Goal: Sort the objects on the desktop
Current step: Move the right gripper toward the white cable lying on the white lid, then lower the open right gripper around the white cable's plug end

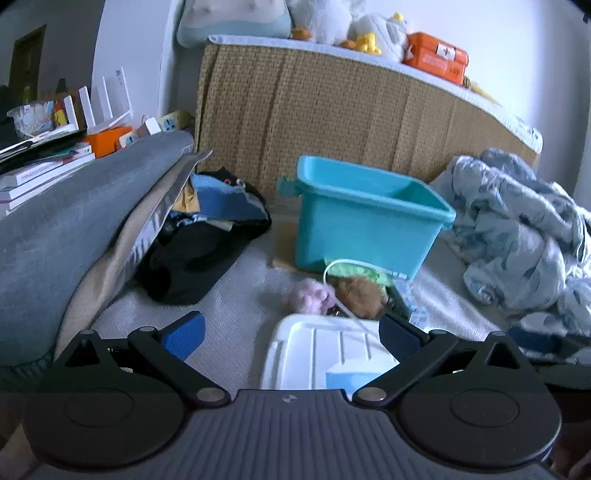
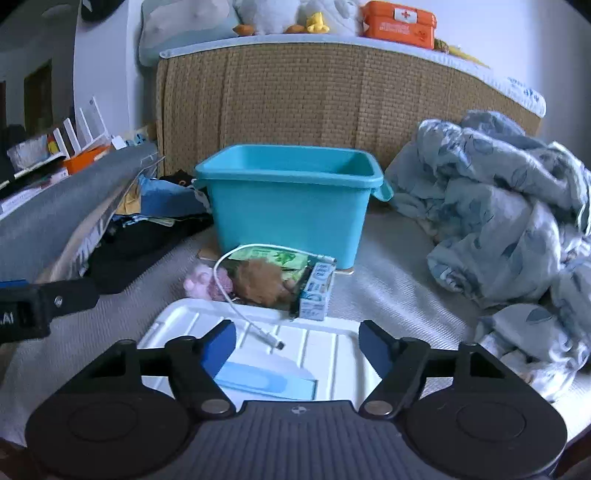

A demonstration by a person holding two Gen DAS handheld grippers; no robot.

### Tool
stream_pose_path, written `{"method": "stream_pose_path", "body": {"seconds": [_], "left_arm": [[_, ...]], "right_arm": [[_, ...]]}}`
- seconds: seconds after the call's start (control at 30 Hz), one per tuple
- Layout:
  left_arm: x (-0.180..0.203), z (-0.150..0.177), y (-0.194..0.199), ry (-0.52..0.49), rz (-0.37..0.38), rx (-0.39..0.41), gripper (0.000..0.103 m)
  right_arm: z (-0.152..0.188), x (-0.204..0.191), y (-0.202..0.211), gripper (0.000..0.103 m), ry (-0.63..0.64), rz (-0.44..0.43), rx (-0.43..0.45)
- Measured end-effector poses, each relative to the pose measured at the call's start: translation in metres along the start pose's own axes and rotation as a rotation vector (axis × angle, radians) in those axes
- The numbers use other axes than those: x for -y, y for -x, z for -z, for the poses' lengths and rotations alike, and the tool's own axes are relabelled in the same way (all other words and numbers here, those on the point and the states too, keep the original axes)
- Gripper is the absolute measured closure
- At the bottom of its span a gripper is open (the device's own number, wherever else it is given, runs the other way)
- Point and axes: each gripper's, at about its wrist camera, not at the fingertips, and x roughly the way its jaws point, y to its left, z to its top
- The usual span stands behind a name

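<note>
A teal plastic bin (image 1: 369, 218) (image 2: 291, 199) stands on the bed before a woven headboard. In front of it lie a green packet (image 2: 273, 256), a brown fluffy ball (image 1: 360, 291) (image 2: 260, 282), a pink fluffy toy (image 1: 310, 297) (image 2: 201, 282), a small white and blue carton (image 2: 317, 291) and a white cable (image 2: 240, 310). The cable's plug rests on a white lid (image 1: 317, 350) (image 2: 321, 350). A blue face mask (image 2: 266, 380) lies on the lid. My left gripper (image 1: 291, 332) is open over the lid's left edge. My right gripper (image 2: 297, 341) is open over the lid, empty.
A crumpled blue-grey blanket (image 1: 517, 229) (image 2: 498, 214) lies at the right. A grey pillow (image 1: 74, 221) and dark clothes (image 1: 207, 236) lie at the left. Books and a white router (image 1: 107, 103) sit further left. Plush toys and an orange first-aid box (image 2: 399, 22) top the headboard.
</note>
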Motion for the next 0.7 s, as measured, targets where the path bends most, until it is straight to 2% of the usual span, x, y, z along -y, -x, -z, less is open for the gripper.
{"method": "stream_pose_path", "body": {"seconds": [0.1,0.2,0.33,0.43,0.6,0.7], "left_arm": [[0.007,0.002,-0.006,-0.021,0.017,0.002,0.000],[0.011,0.003,-0.008,-0.036,0.025,0.002,0.000],[0.009,0.001,-0.008,-0.026,0.029,-0.004,0.000],[0.006,-0.002,-0.007,0.006,0.041,-0.013,0.000],[0.008,-0.006,-0.005,-0.025,0.029,-0.019,0.000],[0.005,-0.009,-0.004,-0.010,0.035,-0.017,0.000]], "right_arm": [[-0.001,-0.005,-0.003,0.027,0.035,-0.020,0.014],[-0.001,-0.010,-0.009,0.031,0.078,0.012,0.011],[0.000,-0.010,-0.017,0.044,0.076,-0.020,-0.043],[0.001,-0.011,-0.017,0.044,0.099,-0.015,-0.028],[0.005,-0.011,-0.026,0.047,0.137,-0.045,-0.033],[0.004,-0.009,-0.032,0.047,0.117,-0.025,-0.045]]}}
